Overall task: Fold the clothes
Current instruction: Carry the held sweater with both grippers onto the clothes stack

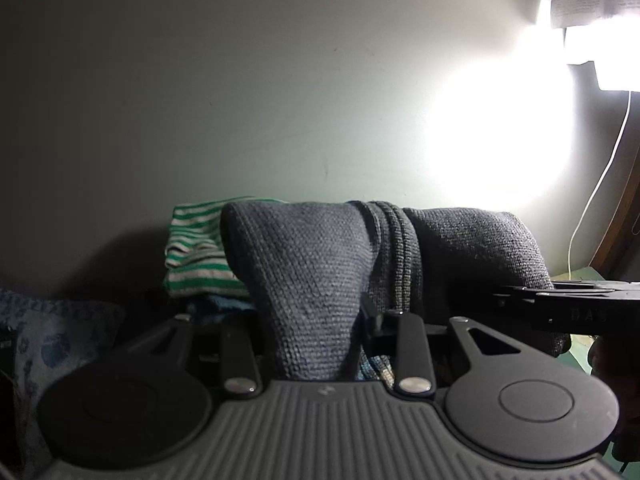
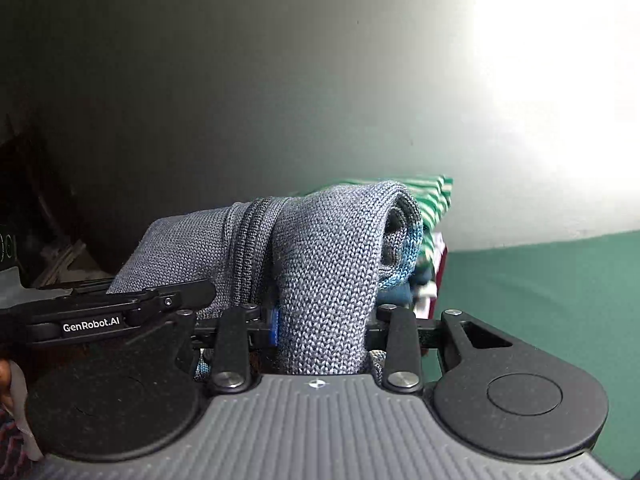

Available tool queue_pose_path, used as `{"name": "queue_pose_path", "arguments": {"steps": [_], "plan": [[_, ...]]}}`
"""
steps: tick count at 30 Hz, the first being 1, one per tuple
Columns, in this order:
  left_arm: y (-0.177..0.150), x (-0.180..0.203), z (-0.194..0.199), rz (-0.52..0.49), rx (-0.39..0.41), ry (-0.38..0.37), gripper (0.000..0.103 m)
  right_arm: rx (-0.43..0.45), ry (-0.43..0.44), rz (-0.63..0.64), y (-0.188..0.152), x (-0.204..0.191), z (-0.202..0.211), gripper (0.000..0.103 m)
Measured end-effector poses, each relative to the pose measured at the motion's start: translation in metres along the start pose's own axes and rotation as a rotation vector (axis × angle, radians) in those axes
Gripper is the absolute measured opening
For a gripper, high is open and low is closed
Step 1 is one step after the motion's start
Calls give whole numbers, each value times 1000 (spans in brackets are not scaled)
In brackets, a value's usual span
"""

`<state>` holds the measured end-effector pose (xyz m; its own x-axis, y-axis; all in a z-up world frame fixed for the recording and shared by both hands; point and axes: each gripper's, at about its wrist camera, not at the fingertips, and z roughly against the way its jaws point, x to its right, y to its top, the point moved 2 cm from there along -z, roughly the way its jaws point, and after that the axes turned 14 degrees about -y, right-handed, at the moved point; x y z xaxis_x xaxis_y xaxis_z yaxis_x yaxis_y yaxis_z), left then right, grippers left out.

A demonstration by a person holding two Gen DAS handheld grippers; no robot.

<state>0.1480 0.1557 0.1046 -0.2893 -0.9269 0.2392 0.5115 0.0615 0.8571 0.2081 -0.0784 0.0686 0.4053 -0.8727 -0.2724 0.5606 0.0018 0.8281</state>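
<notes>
A folded grey knit garment [image 1: 312,272] bulges up in front of my left gripper [image 1: 316,340], which is shut on it; the fingertips are buried in the fabric. In the right wrist view the same grey knit garment [image 2: 328,264], with a blue inner layer showing at its rolled end, is clamped in my right gripper [image 2: 324,336]. Both grippers hold it side by side: the right gripper [image 1: 560,308] reaches in from the right in the left wrist view, and the left gripper [image 2: 120,312] comes in from the left in the right wrist view.
Behind the garment sits a stack of folded clothes topped by a green-and-white striped piece [image 1: 196,248] [image 2: 432,196]. A green surface [image 2: 540,288] spreads to the right. A blue patterned pillow [image 1: 52,344] lies at the left. A white cable [image 1: 600,184] hangs by a bright lamp.
</notes>
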Motion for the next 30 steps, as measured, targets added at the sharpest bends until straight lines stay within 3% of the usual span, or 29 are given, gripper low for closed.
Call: {"name": "queue_pose_path", "arguments": {"steps": [17,30], "plan": [[78,-80,-77,-27,-5,2,32,26,-35,-96,54,-16,-95,35],[87,-128,-139,-23,-53,65,39,20,-81,-78,62,-20,-156,36]]}}
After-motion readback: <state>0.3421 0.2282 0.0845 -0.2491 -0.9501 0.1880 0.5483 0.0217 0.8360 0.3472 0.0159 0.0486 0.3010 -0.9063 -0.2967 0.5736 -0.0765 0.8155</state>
